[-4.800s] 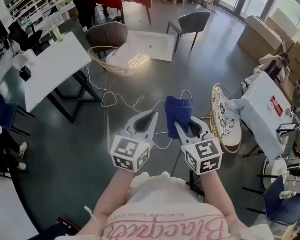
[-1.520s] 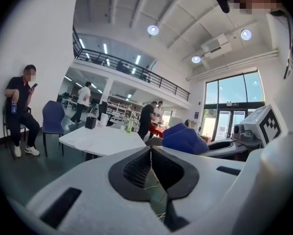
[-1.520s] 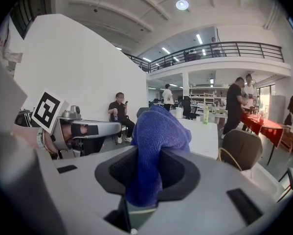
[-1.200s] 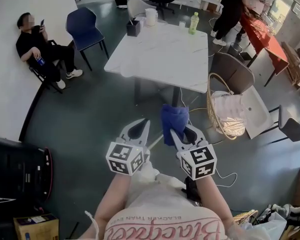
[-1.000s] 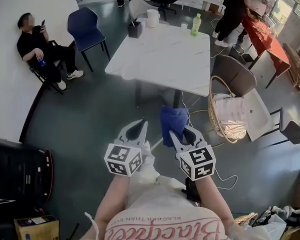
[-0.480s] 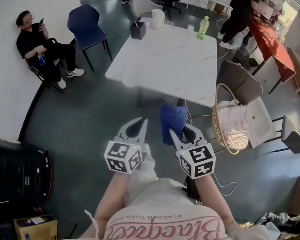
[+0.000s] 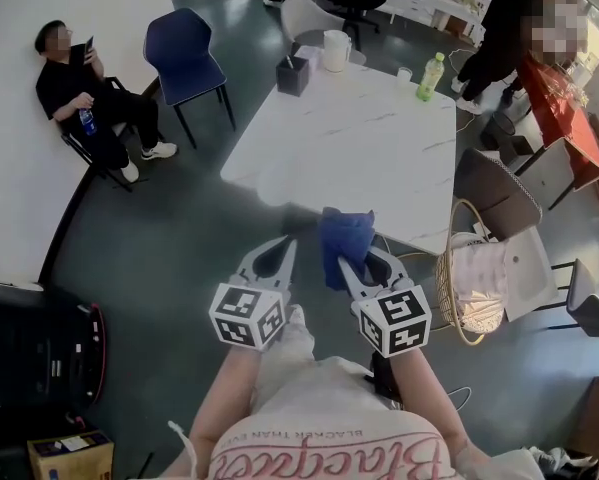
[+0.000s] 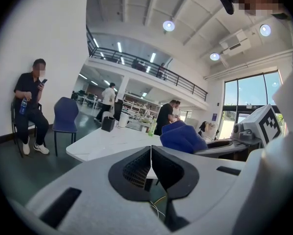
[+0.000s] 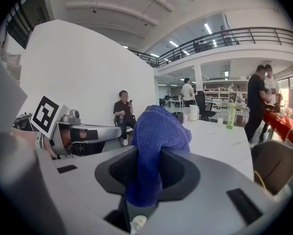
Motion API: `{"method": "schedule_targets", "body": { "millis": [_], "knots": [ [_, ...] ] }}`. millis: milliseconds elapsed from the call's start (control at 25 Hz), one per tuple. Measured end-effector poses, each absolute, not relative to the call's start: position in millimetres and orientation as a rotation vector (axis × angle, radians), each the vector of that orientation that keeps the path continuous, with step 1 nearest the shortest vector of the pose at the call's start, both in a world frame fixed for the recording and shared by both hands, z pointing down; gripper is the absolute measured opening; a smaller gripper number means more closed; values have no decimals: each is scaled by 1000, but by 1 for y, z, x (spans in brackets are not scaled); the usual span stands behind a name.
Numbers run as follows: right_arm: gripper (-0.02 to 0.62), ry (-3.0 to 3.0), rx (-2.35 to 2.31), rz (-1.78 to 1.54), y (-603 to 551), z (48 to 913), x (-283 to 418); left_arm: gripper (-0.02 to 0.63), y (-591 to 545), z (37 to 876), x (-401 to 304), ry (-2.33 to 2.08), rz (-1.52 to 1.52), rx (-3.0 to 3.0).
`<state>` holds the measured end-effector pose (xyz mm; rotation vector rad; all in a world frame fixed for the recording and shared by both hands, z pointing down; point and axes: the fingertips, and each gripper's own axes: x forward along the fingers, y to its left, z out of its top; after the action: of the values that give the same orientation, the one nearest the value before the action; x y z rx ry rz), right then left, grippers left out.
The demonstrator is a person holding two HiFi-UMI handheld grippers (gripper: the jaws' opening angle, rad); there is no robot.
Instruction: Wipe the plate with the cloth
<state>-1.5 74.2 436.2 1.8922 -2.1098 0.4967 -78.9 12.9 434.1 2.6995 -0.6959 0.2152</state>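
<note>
jaws of the right gripper (image 7: 351, 265) pinch the blue cloth (image 7: 345, 238); left gripper (image 7: 271, 258) jaws together, empty.

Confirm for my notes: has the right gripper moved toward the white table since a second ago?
Yes. The right gripper came closer: its blue cloth now overlaps the white table.

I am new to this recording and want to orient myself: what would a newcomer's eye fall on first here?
The blue cloth stands out first, bunched in the shut jaws of the right gripper at the centre of the head view; the left gripper beside it is shut and empty. Just ahead spreads a large white table, with a person seated against the wall at far left.
</note>
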Motion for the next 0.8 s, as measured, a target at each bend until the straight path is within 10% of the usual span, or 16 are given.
{"method": "schedule_targets", "body": {
  "millis": [800],
  "knots": [
    [100, -2222, 1759, 404, -70, 431, -2, 6, -117, 447, -81, -818, 190, 2630]
  ]
}}
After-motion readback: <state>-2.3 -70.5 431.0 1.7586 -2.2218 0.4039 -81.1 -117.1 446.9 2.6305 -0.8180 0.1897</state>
